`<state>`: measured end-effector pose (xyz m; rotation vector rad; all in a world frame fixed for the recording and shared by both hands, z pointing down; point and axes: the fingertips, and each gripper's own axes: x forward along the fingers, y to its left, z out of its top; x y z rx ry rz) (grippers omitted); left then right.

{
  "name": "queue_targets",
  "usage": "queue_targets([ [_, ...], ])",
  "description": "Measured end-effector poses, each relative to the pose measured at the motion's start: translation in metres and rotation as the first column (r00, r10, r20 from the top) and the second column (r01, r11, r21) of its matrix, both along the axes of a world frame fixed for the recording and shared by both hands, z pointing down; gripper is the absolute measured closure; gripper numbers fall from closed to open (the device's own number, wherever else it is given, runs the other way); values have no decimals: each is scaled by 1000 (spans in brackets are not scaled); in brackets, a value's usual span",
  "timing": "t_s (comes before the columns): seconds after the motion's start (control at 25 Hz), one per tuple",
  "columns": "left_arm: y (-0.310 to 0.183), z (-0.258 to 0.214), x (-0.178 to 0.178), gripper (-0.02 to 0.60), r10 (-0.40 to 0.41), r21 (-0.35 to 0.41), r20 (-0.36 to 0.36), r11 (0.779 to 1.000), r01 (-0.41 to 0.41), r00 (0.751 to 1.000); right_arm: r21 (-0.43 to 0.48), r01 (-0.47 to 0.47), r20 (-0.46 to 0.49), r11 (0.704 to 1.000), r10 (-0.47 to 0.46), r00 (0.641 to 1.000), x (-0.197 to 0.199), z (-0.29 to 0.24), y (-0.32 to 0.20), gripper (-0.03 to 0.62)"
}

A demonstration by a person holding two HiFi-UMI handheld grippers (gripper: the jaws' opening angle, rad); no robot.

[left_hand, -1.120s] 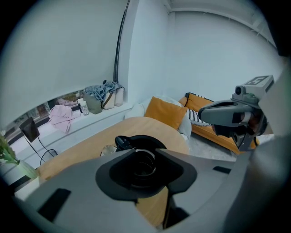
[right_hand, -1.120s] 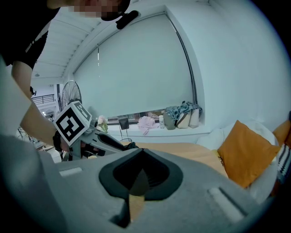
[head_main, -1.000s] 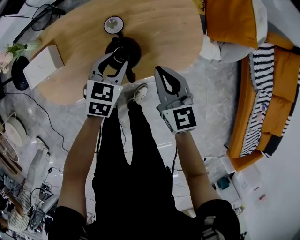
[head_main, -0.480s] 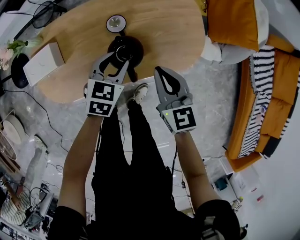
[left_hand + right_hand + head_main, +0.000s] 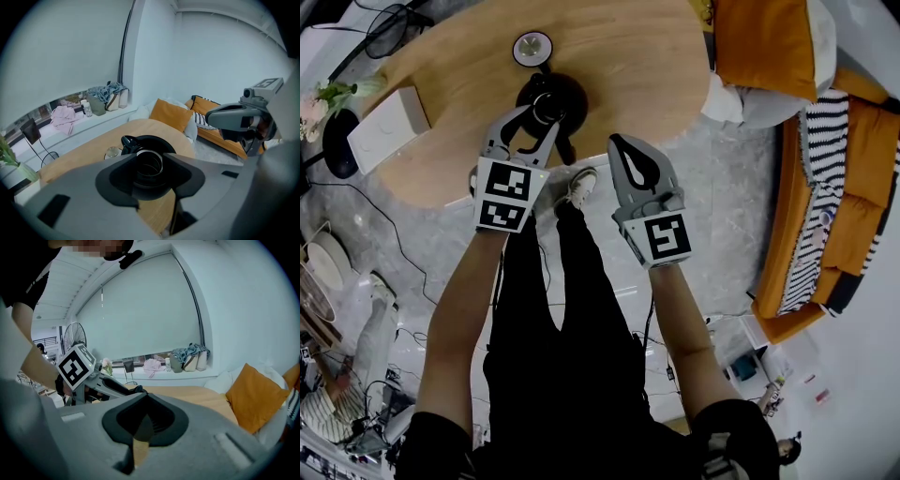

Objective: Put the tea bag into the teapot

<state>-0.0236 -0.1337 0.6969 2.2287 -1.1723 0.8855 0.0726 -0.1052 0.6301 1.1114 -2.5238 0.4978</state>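
Wood table [image 5: 619,56], oval, fills the far side, with an orange sofa [image 5: 862,169] and its striped throw off to the right. Your left gripper [image 5: 536,120] hangs over the table's near edge with its jaws spread apart. Through the gap you see the teapot [image 5: 551,92], and nothing is held. Your right gripper [image 5: 620,141] is just right of it, off the table, with its jaw tips pressed together. I cannot tell whether anything thin is pinched there. The black teapot stands upright near the table's near edge, mouth open upward. Its spout points far and a little left, its handle near, so its long axis runs near to far. A white box [image 5: 384,129] lies well to the left. A small round glass [image 5: 532,47] stands just beyond the spout.
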Motion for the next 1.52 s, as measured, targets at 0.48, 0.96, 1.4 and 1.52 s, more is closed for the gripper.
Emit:
queue_targets([
  [0.48,-1,-6,-1,423,14,1,27,1000,-15,1000,22,-34,0,999,34,999,8,-17,-1,589],
  [0.96,7,-30,-15,545,5,1,42,1000,-5,999,34,-65,12,997,65,998,8,-65,16,589],
  [1.4,10,-115,-21,569,-2,73,-4,997,3,1000,53,-116,41,992,114,993,28,-122,32,589],
  [1.52,-1,-155,-24,571,-9,137,-16,990,11,1000,77,-119,54,990,115,992,32,-147,30,589],
])
